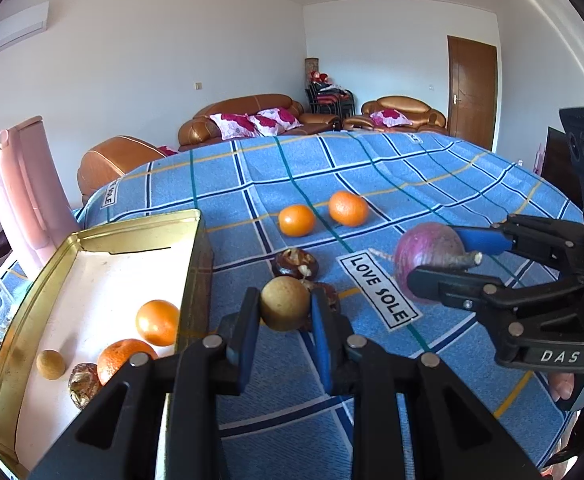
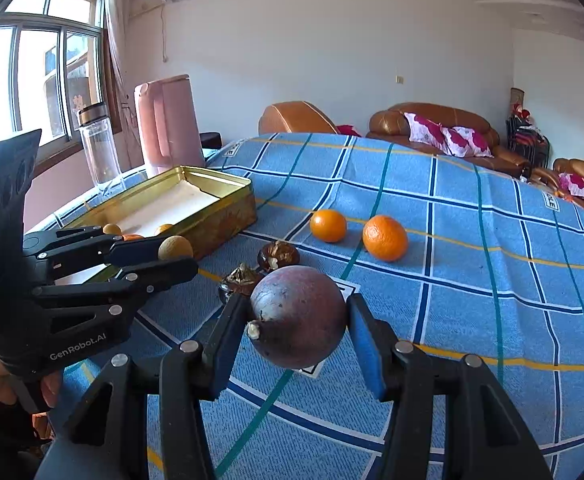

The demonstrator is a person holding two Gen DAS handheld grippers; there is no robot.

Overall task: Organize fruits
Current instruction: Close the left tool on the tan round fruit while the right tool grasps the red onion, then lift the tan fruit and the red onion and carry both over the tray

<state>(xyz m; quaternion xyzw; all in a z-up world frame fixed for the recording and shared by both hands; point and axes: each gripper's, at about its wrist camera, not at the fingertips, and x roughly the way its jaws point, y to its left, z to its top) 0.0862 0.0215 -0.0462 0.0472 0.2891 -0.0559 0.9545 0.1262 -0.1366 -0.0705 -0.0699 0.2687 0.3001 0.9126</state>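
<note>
My left gripper (image 1: 284, 297) is shut on a small tan round fruit (image 1: 285, 308), just right of the gold tin box (image 1: 140, 224). The tin holds two oranges (image 1: 158, 322), a tan fruit (image 1: 50, 364) and a dark brown one (image 1: 84, 386). My right gripper (image 2: 297, 309) is shut on a purple round fruit (image 2: 297, 316), which hangs above the blue checked cloth (image 2: 471, 280). Two oranges (image 2: 327, 225) (image 2: 385, 238) and two cracked dark brown fruits (image 2: 278, 255) (image 2: 242, 278) lie on the cloth ahead. In the right wrist view the left gripper (image 2: 176, 257) hovers by the tin (image 2: 212, 174).
A pink jug (image 2: 168, 124) and a clear bottle (image 2: 98, 144) stand behind the tin near the window. The table's far edge falls off toward brown sofas (image 1: 248, 118). A person's hand holds each gripper's handle.
</note>
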